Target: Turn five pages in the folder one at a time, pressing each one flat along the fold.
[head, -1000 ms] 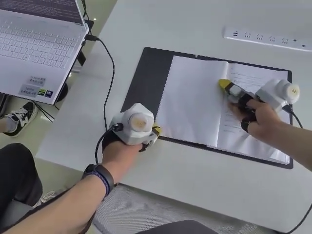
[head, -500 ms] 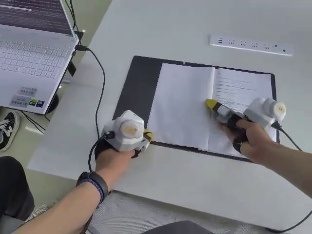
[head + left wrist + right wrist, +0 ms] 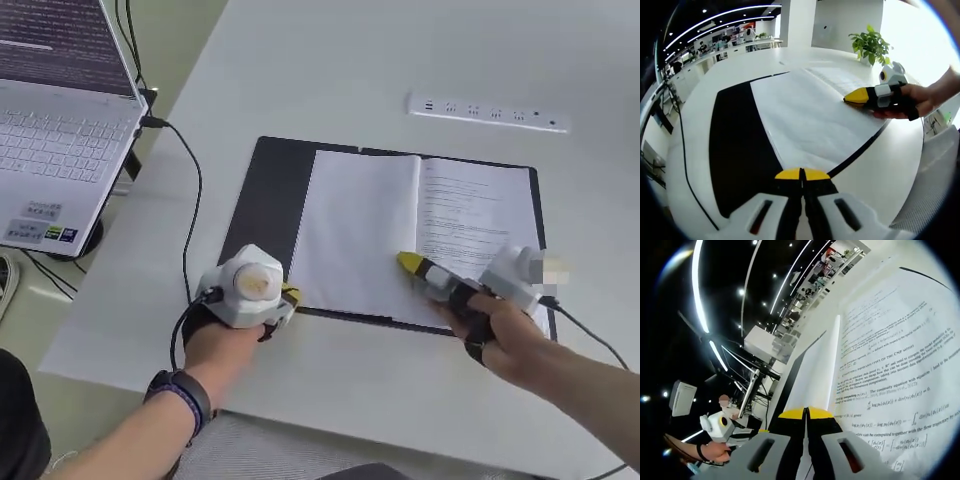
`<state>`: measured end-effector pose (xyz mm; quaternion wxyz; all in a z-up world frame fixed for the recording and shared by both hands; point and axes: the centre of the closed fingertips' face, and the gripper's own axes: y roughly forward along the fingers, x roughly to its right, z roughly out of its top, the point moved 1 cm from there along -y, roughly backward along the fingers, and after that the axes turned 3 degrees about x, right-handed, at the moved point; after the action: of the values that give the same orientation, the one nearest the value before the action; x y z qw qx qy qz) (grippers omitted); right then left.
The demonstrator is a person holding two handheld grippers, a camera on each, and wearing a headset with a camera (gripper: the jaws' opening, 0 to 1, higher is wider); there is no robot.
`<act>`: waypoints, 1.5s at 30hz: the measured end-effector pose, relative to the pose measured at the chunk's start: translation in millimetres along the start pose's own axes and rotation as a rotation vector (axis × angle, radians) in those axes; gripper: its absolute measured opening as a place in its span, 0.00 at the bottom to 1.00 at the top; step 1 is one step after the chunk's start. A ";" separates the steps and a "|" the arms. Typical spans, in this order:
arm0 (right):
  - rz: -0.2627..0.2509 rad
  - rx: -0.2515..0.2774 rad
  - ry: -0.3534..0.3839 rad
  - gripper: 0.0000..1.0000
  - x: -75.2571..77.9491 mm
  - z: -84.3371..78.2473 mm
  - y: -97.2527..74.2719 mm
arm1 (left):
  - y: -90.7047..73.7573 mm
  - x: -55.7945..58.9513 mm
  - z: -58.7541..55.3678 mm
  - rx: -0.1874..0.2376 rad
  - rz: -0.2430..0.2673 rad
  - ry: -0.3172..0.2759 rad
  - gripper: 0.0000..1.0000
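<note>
The black folder [image 3: 262, 200] lies open on the white table, a blank white page [image 3: 355, 235] on its left half and a printed page [image 3: 478, 205] on its right. My right gripper [image 3: 409, 263] is shut, its yellow tips resting on the fold near the folder's near edge. In the right gripper view the shut tips [image 3: 806, 413] sit at the fold beside the printed page [image 3: 885, 375]. My left gripper [image 3: 290, 296] is shut and empty at the folder's near left corner. Its tips [image 3: 801, 174] rest at the edge of the black cover [image 3: 735, 145], with the right gripper [image 3: 860, 96] across the page.
An open laptop [image 3: 50, 130] stands at the far left, its black cable [image 3: 190, 190] running along the table beside the folder. A white power strip [image 3: 487, 112] lies beyond the folder. The table's near edge is close behind both hands.
My right gripper has slid down the fold from its upper part toward the near edge. The left gripper stays at the folder's near left corner. The head camera has shifted.
</note>
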<state>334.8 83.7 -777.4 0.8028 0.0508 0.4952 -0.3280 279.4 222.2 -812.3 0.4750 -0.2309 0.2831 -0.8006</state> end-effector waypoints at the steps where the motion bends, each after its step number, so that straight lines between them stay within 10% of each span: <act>1: 0.000 -0.002 0.001 0.00 0.8 -1.8 -1.2 | -0.1 0.2 0.1 0.000 0.000 0.001 0.00; 45: -0.008 -0.119 -0.031 0.00 7.3 -56.0 -44.5 | -2.0 2.4 -0.1 -0.025 -0.018 0.014 0.00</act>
<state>268.6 68.3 -800.8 0.8107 -0.0040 0.5015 -0.3020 276.9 220.8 -810.8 0.4629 -0.2334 0.2943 -0.8029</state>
